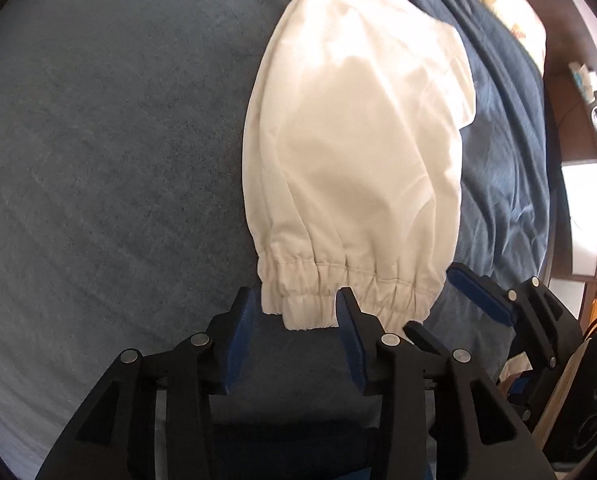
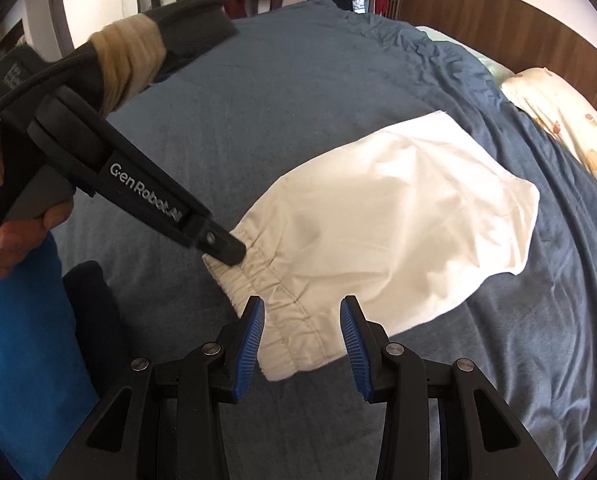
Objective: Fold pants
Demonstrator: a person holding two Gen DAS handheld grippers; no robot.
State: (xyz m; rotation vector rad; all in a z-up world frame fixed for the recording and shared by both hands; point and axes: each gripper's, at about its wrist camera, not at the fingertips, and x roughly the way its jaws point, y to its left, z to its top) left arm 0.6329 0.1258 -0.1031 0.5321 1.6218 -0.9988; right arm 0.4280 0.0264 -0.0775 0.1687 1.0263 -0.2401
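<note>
Hidden: the fingertips of the left hand-held gripper [image 1: 294, 316] are covered by its own body in the right wrist view, where it reaches onto the elastic waistband [image 2: 258, 276]; the far end of the pants [image 1: 358, 152] is cut off at the frame top in the left wrist view.
Writing: "GenRobot.AI" is read on the left hand-held gripper's body.
Left hand-held gripper: held wide open, the waistband edge lying between its blue pads [image 1: 238, 340], nothing clamped.
Right hand-held gripper [image 2: 302, 320]: held wide open, the waistband's near corner between the fingers, nothing gripped.
Pants: cream, folded, laid flat on the blue bed [image 2: 298, 92], directly ahead of both hand-held grippers.
Pillow [image 2: 558, 124]: patterned, beyond the pants to the right.
</note>
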